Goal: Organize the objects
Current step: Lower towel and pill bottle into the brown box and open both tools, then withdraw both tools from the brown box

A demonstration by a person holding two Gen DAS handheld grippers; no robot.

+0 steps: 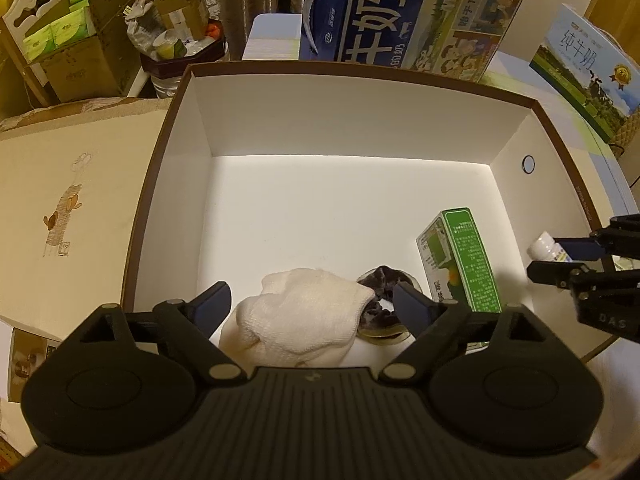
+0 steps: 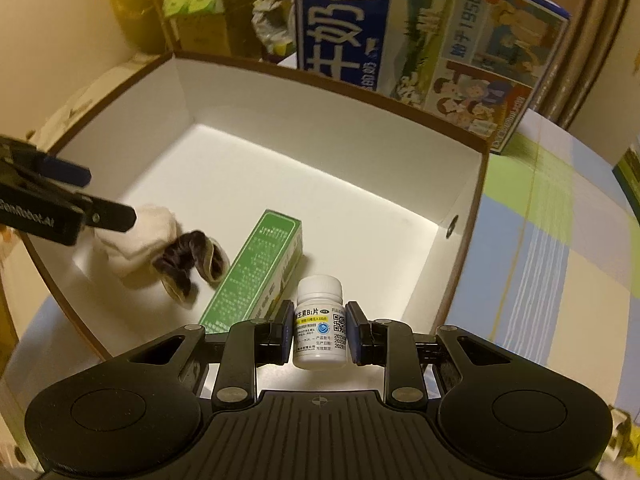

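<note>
Cluttered room behind the bench [image 2: 560, 216], which wears a pastel checked cloth; cartons and a full waste bin [image 1: 180, 48] crowd the far side. Landmark for my notes: the big open box [image 1: 352, 120], white inside, brown rim, sitting on the bench.

Beyond the box's far wall stands a large blue milk carton [image 1: 416, 12]; a smaller milk carton [image 1: 588, 68] sits off past its right wall.

Inside the box, near its front wall: a green carton [image 2: 256, 272] lying flat, toward the right. Left of that, a white cloth [image 1: 304, 320] bunched up, with a dark scrunchie [image 1: 380, 296] touching its right edge.

My left tongs [image 1: 308, 308] hang over the box's front-left part, spread wide on either side of the cloth, gripping nothing; I cannot tell whether the tips touch it.

My right tongs [image 2: 320, 332] are over the box's front-right corner, closed in against a small white pill bottle [image 2: 320, 320], one pad pressed on each side of its label. Bottle is upright, white cap on, held just right of the green carton. I cannot tell whether its base touches the box floor.
</note>
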